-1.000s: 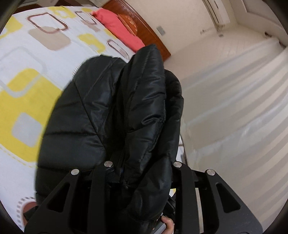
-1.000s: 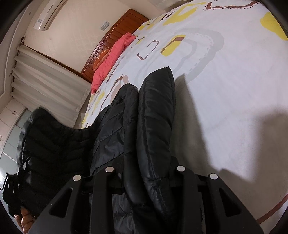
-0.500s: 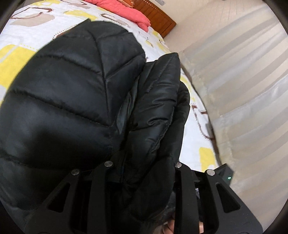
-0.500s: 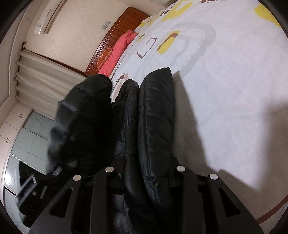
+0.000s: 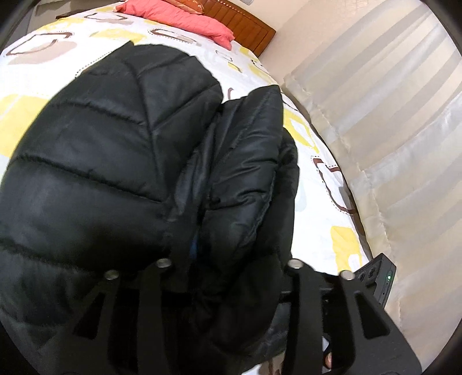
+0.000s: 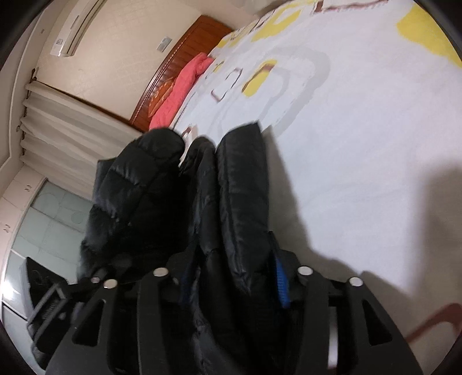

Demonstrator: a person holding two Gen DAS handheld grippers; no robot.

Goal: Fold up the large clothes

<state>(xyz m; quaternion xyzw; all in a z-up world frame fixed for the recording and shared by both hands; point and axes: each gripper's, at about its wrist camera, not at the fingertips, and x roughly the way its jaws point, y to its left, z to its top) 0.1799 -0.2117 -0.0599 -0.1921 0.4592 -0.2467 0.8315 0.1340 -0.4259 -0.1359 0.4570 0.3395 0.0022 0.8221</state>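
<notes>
A black quilted puffer jacket hangs bunched over the bed. My left gripper is shut on a thick fold of it, and the padding hides the fingertips. My right gripper is shut on another fold of the same jacket, with a blue lining strip showing by the right finger. In the right wrist view the left gripper's frame shows at the lower left, holding a raised lump of the jacket. The right gripper's body shows at the left wrist view's lower right.
The bed sheet is white with yellow and brown squares. A red pillow lies by the wooden headboard. Pale curtains hang beside the bed. A glass-front wardrobe stands at the left.
The left gripper has swung its part of the jacket over toward the right gripper, so the two now sit close together. The jacket now covers more of the bed in the left wrist view.
</notes>
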